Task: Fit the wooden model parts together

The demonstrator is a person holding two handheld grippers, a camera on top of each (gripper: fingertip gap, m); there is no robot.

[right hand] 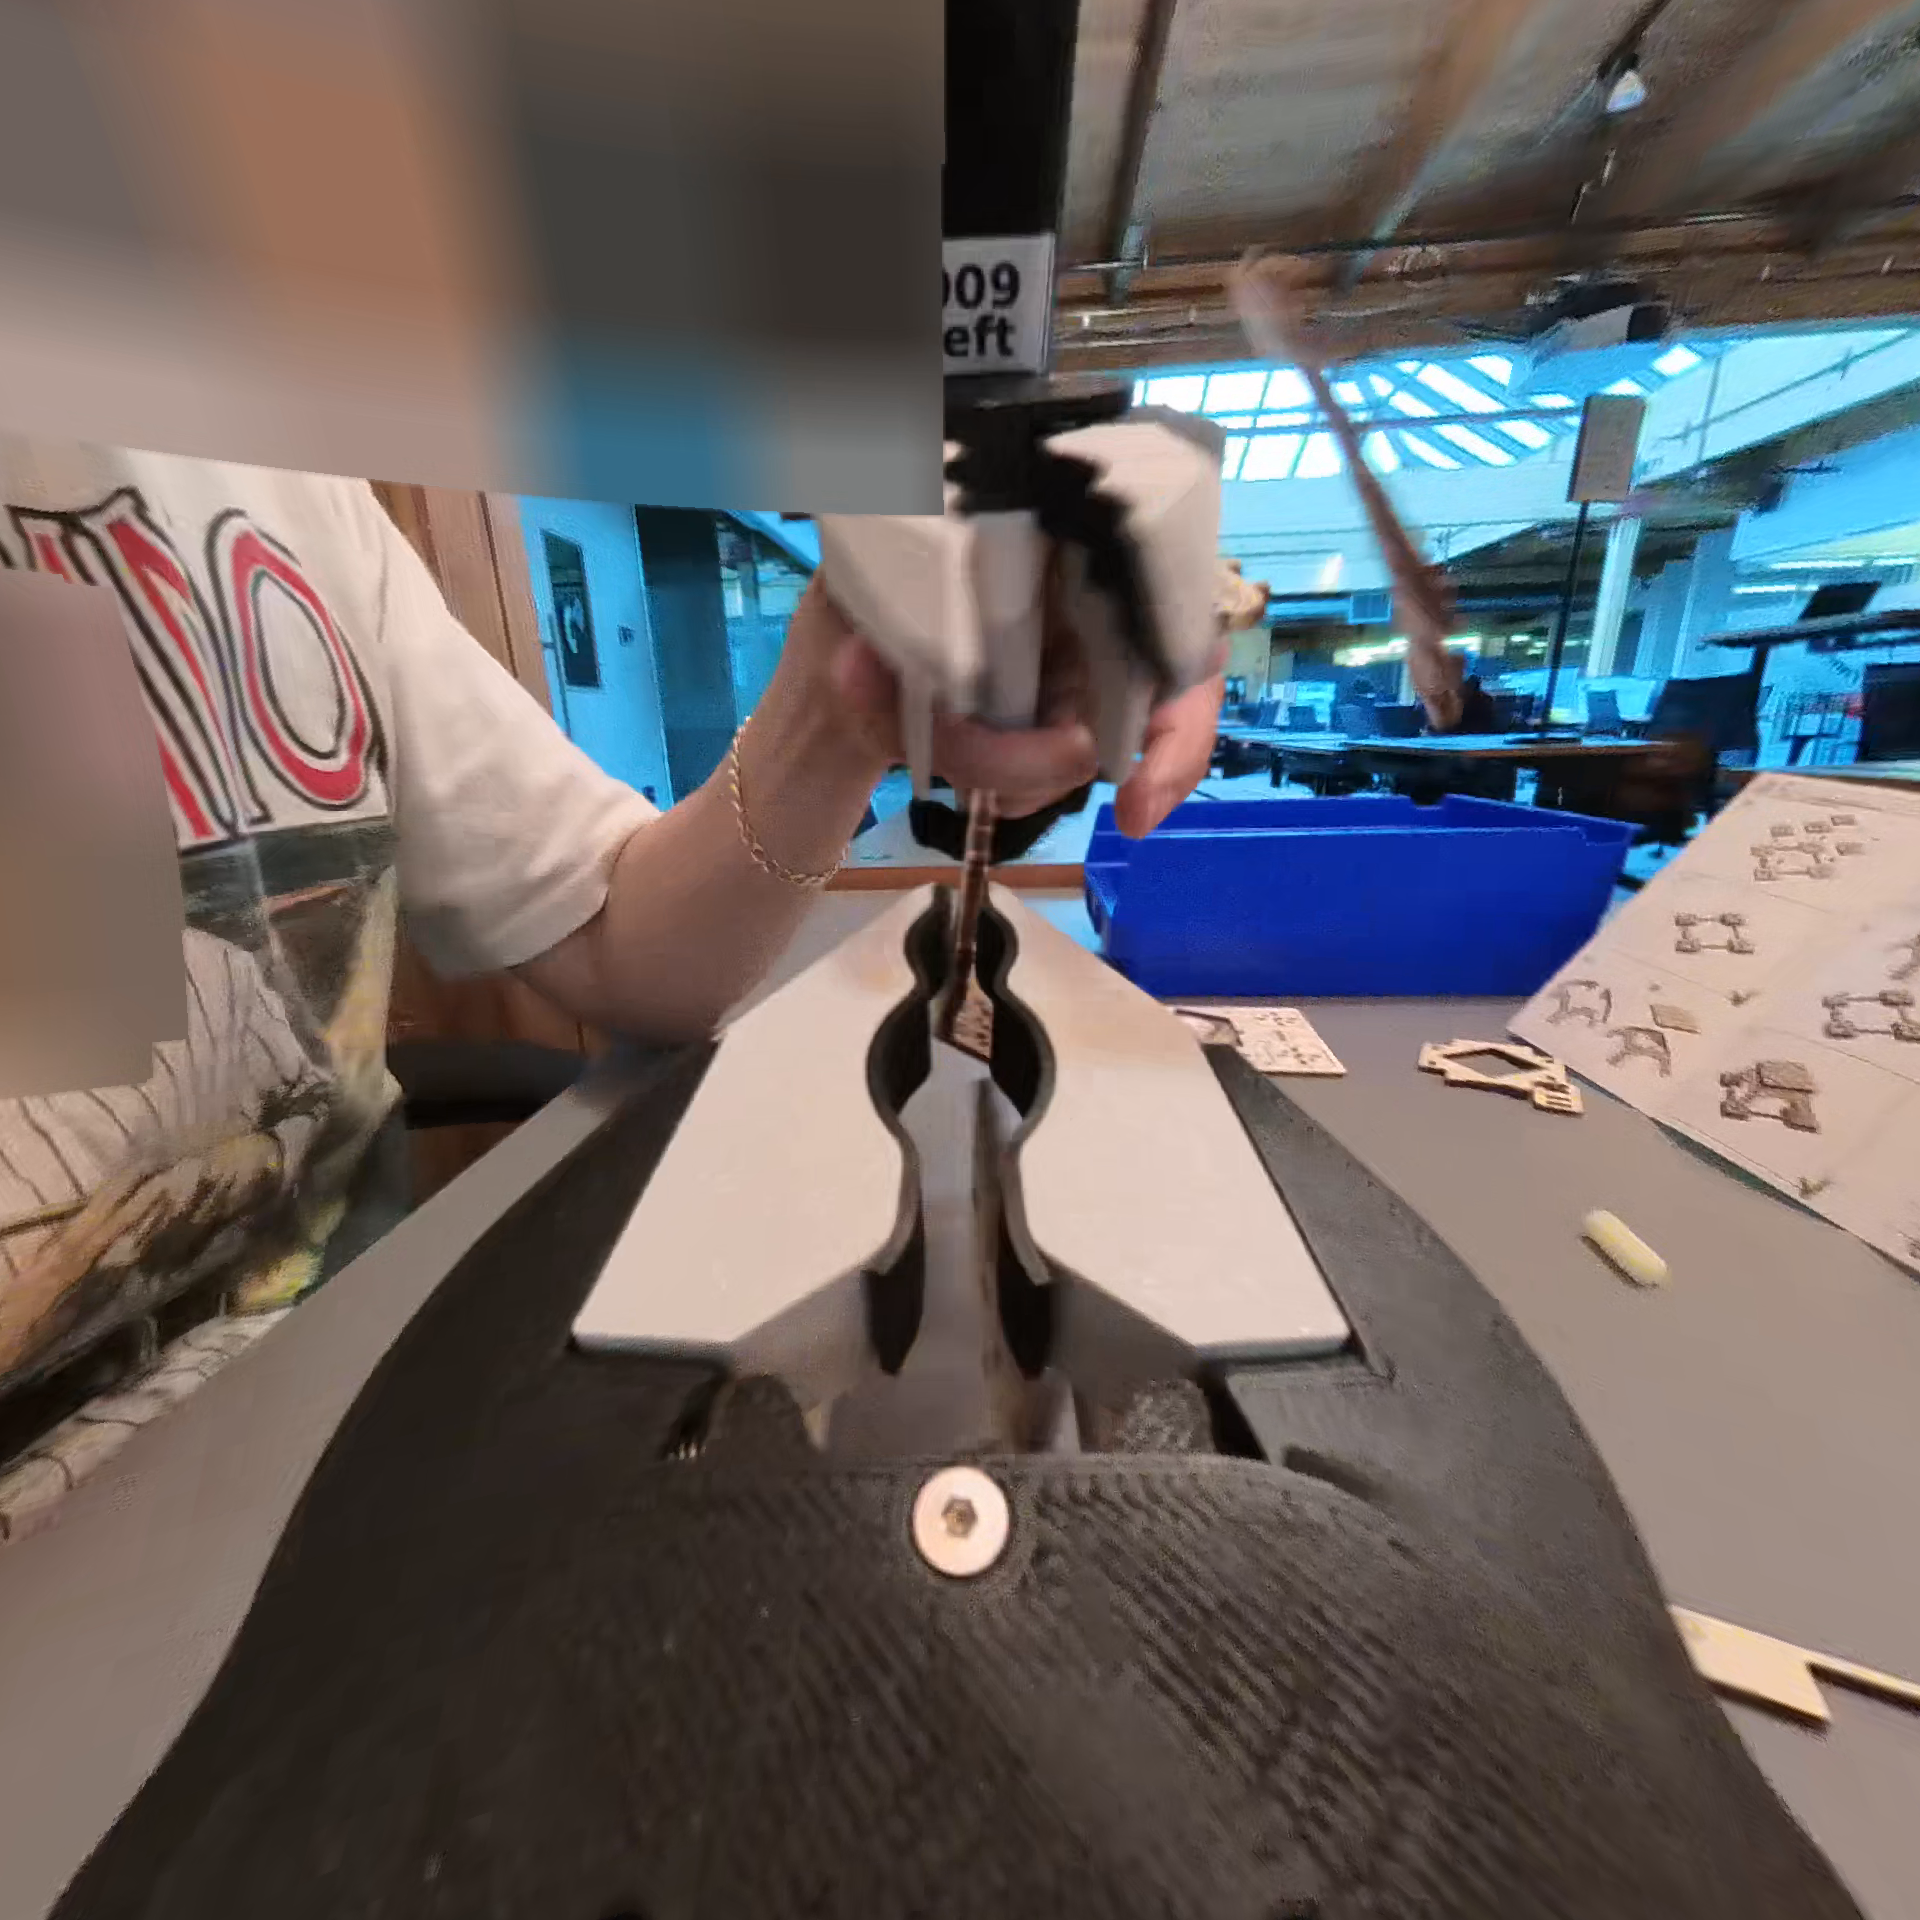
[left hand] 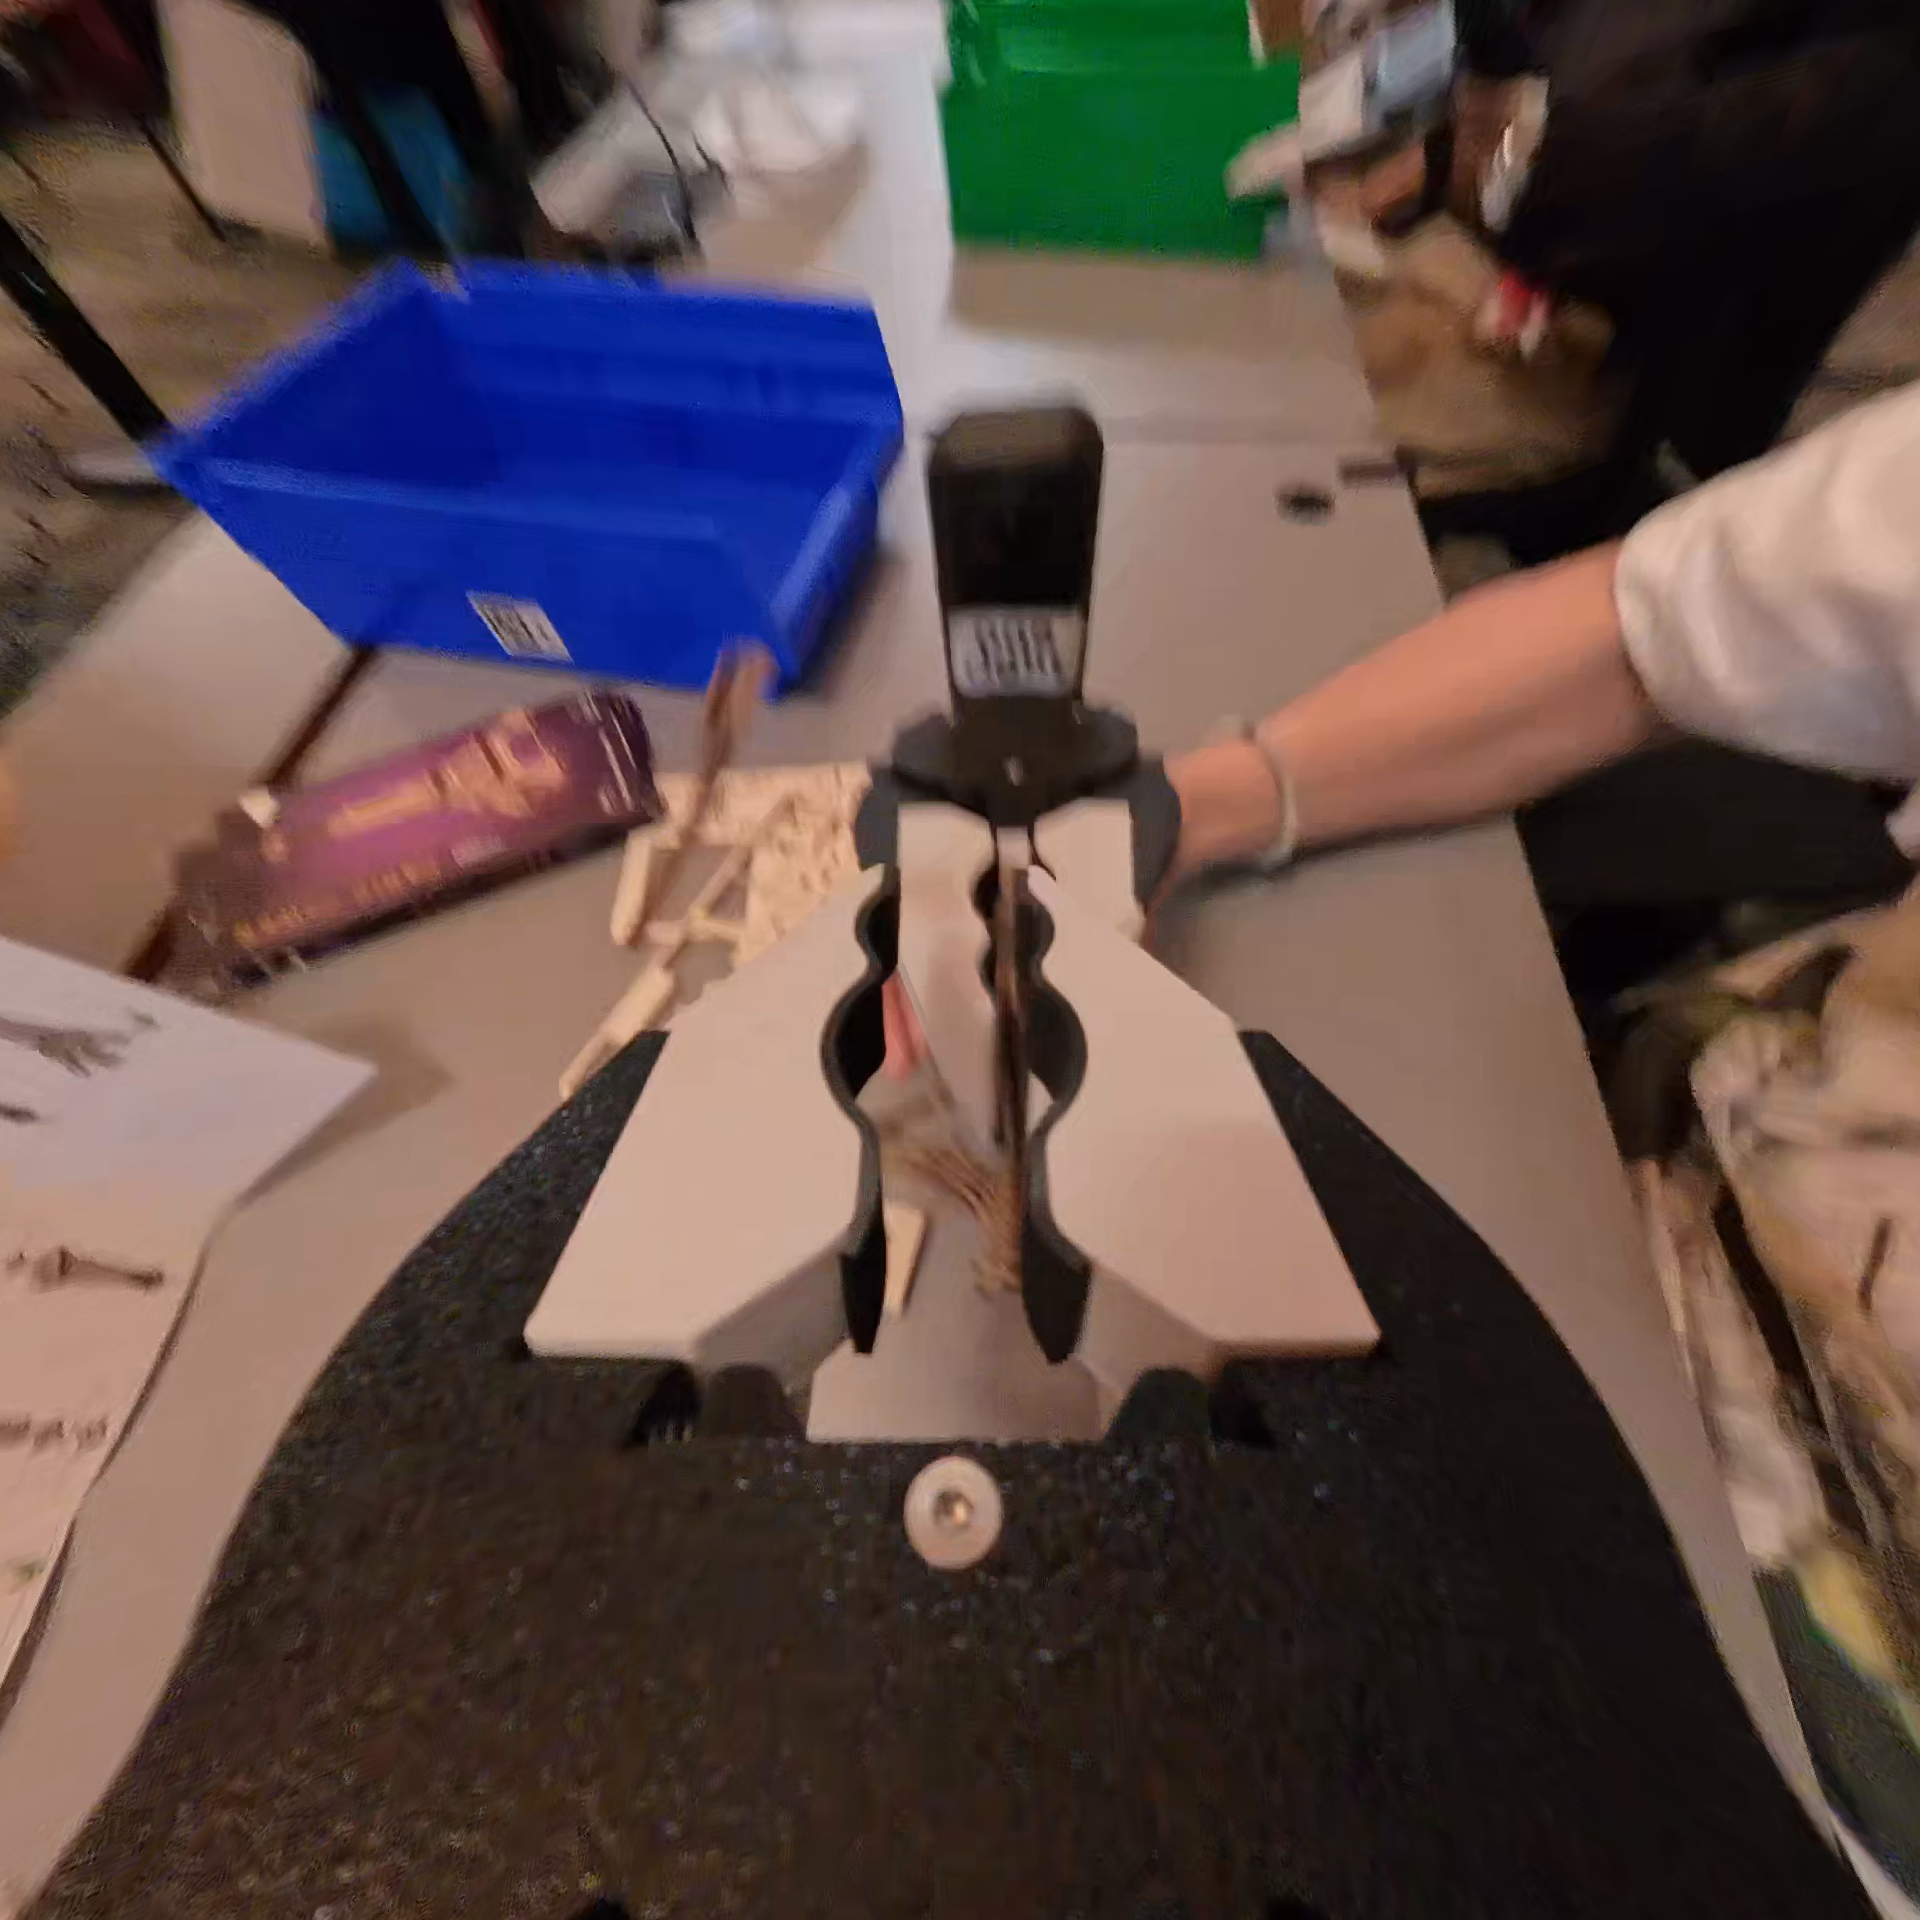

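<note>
- Left gripper (left hand: 951, 997) faces the right gripper (left hand: 1013, 842) head-on over the grey table (left hand: 1299, 644), jaws nearly closed.
- A thin wooden part (left hand: 1008, 1039) stands on edge between the left fingers, against the right-hand pad; the clamp itself is blurred.
- Right gripper (right hand: 961, 966) is closed to a slit on the same strip (right hand: 971, 935).
- More wooden pieces (left hand: 727, 873) lie beside a purple box (left hand: 416, 831).
- Blue bin (left hand: 540, 468) sits beyond, instruction sheet (right hand: 1766, 987) nearby.
</note>
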